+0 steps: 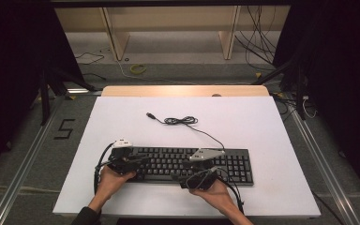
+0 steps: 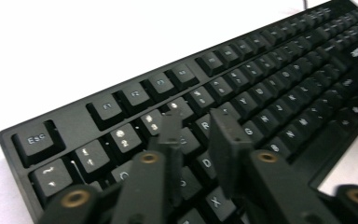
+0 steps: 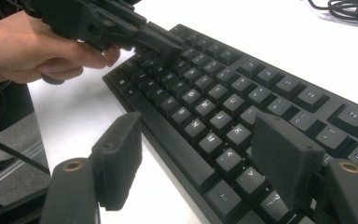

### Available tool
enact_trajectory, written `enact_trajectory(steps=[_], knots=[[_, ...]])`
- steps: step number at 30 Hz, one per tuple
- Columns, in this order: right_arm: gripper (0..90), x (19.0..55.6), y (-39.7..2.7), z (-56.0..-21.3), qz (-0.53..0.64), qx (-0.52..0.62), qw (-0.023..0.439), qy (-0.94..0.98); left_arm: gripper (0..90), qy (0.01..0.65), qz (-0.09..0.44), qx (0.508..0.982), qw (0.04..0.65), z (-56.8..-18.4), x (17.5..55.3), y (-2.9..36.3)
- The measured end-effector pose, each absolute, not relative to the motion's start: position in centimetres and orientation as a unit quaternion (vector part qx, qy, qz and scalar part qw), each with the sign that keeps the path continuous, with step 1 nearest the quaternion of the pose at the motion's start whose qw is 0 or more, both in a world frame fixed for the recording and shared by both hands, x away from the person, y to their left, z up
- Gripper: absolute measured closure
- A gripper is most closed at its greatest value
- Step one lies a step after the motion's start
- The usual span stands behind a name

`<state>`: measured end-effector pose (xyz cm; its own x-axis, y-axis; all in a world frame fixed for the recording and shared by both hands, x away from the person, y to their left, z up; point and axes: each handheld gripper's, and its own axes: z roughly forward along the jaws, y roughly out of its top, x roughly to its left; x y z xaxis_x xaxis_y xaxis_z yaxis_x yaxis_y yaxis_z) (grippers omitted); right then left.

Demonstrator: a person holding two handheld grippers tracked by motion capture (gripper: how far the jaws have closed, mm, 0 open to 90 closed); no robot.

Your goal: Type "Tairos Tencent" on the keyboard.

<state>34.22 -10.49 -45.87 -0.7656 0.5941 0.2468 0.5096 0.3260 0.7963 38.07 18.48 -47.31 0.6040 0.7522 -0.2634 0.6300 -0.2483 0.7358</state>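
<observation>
A black keyboard (image 1: 236, 164) lies across the near half of the white table (image 1: 262, 126); its cable (image 1: 183, 121) is loosely coiled behind it and ends in a free USB plug (image 1: 151, 115). My left gripper (image 1: 143, 161) hovers low over the keyboard's left end. In the left gripper view the left gripper (image 2: 196, 119) has its jaws a little apart above the number and letter rows of the keyboard (image 2: 270, 70), with nothing between them. My right gripper (image 3: 196, 125) stands wide open, one jaw over the table and the other over the bottom key row of the keyboard (image 3: 242, 88). The left gripper (image 3: 161, 42) also shows there, farther off.
A wooden strip (image 1: 183, 90) runs along the table's far edge. Beyond it stand a wooden shelf frame (image 1: 117, 37) and loose floor cables (image 1: 258, 42). Dark stands (image 1: 44, 89) flank the table, and a "5" mark (image 1: 64, 129) is on the floor at left.
</observation>
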Motion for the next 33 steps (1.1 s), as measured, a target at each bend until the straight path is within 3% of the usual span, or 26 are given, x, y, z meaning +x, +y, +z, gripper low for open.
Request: enact_trajectory(steps=[5,12,23,33], knots=[[39.3,34.4,-10.3,-45.8,0.473,0.339,0.046,0.812,59.1,0.446,0.069,0.779,0.435,-47.0,37.6,18.9],[52.5,34.7,-9.8,-45.8,0.466,0.340,0.050,0.815,46.7,0.454,0.074,0.762,0.455,-46.6,36.9,19.6],[71.7,35.4,-8.6,-45.9,0.462,0.333,0.050,0.821,40.8,0.453,0.077,0.752,0.473,-46.5,36.3,20.1],[82.2,35.9,-8.3,-46.1,0.455,0.333,0.055,0.824,37.7,0.444,0.078,0.750,0.484,-46.5,35.4,20.4]])
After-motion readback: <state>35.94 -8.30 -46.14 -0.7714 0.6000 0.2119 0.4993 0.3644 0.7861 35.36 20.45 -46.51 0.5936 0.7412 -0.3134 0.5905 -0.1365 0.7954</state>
